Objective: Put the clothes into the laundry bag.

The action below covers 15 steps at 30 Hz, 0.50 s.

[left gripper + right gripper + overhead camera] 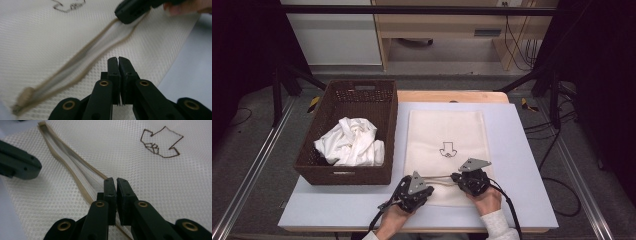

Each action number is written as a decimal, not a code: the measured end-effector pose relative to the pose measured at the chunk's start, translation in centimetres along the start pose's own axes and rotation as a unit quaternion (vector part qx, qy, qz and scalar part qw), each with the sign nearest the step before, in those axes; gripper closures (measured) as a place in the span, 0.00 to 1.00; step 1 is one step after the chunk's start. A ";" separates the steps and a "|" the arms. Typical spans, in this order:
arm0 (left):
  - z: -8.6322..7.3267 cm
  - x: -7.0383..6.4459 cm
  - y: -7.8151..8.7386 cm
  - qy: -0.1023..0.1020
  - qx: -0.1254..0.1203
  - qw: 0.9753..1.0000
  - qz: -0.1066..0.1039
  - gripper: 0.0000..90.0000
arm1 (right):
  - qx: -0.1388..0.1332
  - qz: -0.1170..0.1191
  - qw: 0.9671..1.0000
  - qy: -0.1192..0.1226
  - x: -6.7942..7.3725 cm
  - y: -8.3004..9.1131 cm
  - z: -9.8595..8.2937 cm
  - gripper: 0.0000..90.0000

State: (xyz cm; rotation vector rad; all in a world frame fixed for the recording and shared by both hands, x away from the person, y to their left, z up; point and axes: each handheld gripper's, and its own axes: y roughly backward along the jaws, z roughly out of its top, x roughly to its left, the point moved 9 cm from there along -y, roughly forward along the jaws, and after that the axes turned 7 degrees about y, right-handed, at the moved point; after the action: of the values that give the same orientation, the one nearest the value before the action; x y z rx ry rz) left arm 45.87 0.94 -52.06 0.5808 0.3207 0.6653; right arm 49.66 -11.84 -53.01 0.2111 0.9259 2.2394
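Observation:
A white mesh bag (pixel 447 130) with a small black arrow drawing lies flat on the table. A beige drawstring loop (pixel 442 178) runs across its near end, between the two grippers. My right gripper (pixel 455 177) is shut on one end of the drawstring (pixel 62 147), whose strands run in under its jaws (pixel 116 181). The left gripper view shows the drawstring (pixel 82 55) blurred, stretching to the right gripper (pixel 130 11). My left gripper (pixel 428 189) is shut with nothing between its jaws (pixel 118 60), hovering over the mesh (pixel 37 37) just beside the cord. In the right gripper view the left gripper (pixel 22 166) sits left of the cord.
A brown wicker basket (pixel 362 86) stands at the left of the table, holding a crumpled white cloth (pixel 352 142). The pale grey table surface (pixel 522 165) is bare to the right of the bag. Black frame posts and cables stand beyond the table.

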 end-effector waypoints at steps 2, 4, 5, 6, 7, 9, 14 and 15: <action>1.6 0.5 0.2 -0.011 -0.016 1.000 0.019 0.91 | -0.010 0.001 1.000 -0.003 -0.2 0.4 0.4 0.97; 2.9 1.0 -0.3 -0.021 -0.022 0.999 0.037 0.82 | -0.019 0.001 1.000 -0.008 -0.3 0.6 0.7 0.97; 3.3 1.2 -0.8 -0.029 -0.013 0.999 0.044 0.77 | -0.025 0.003 1.000 -0.011 -0.4 0.7 0.8 0.97; 3.5 1.3 -1.4 -0.035 -0.003 0.998 0.049 0.72 | -0.028 0.003 1.000 -0.013 -0.5 0.9 1.0 0.97; 3.5 1.3 -2.0 -0.040 0.007 0.998 0.048 0.66 | -0.033 0.002 0.999 -0.014 -0.6 1.0 1.1 0.97; 3.3 1.3 -3.3 -0.048 0.029 0.997 0.053 0.54 | -0.041 0.000 0.999 -0.018 -0.8 1.2 1.4 0.97; 2.5 1.7 -5.0 -0.081 0.059 0.991 0.091 0.61 | -0.046 0.000 0.999 -0.024 -1.1 1.3 1.7 0.97; 2.5 1.9 -5.1 -0.077 0.057 0.991 0.095 0.70 | -0.046 -0.001 0.999 -0.023 -1.2 1.3 1.6 0.97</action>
State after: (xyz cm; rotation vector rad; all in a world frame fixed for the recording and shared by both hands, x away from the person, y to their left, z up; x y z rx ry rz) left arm 50.87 -2.06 -53.26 0.7749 0.1612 0.7835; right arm 50.46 -12.33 -50.83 0.2177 0.7974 2.2597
